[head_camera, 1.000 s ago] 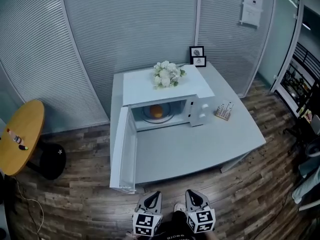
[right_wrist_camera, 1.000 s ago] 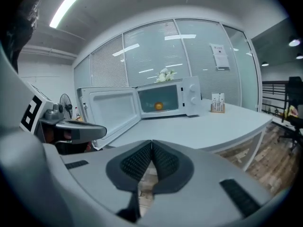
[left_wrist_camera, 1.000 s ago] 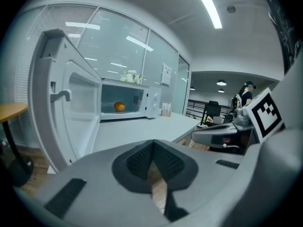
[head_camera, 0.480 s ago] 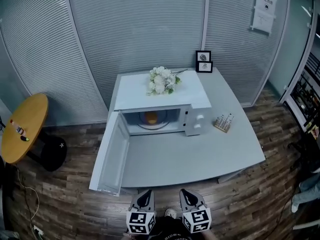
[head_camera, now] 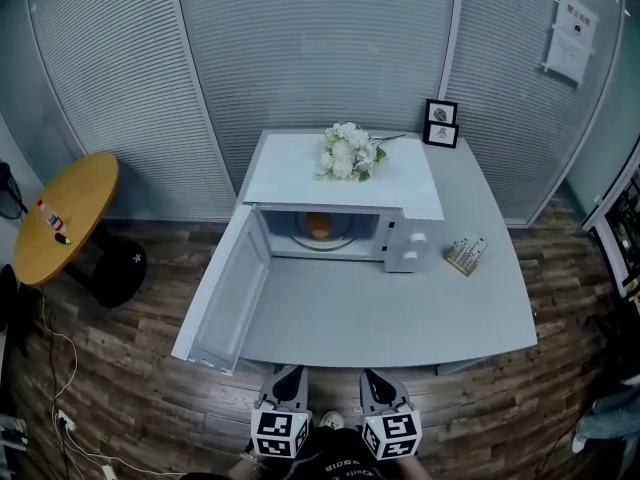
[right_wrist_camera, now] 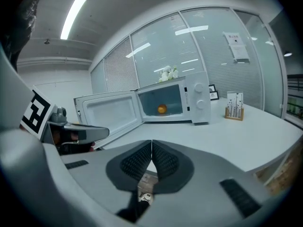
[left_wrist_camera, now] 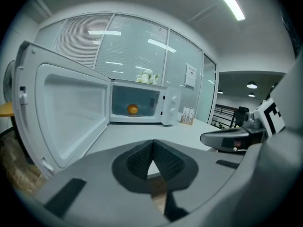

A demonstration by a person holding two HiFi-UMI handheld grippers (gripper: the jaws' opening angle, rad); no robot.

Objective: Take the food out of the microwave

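A white microwave (head_camera: 400,230) stands on the grey table (head_camera: 400,318) with its door (head_camera: 225,293) swung wide open to the left. Inside it an orange round food item (head_camera: 319,224) rests on the turntable; it also shows in the left gripper view as the orange food (left_wrist_camera: 133,109) and in the right gripper view as the orange food (right_wrist_camera: 162,109). My left gripper (head_camera: 289,386) and right gripper (head_camera: 377,388) hang side by side before the table's near edge, well short of the microwave. Both are shut with nothing between their jaws.
White flowers (head_camera: 348,153) lie on top of the microwave. Two small picture frames (head_camera: 440,123) stand at the table's back right, and a small wooden holder (head_camera: 466,254) sits right of the microwave. A round yellow side table (head_camera: 65,213) is at the left. The floor is wood.
The view has shifted so the microwave and table sit further right in the picture. Both grippers stayed low at the bottom edge, side by side and shut.
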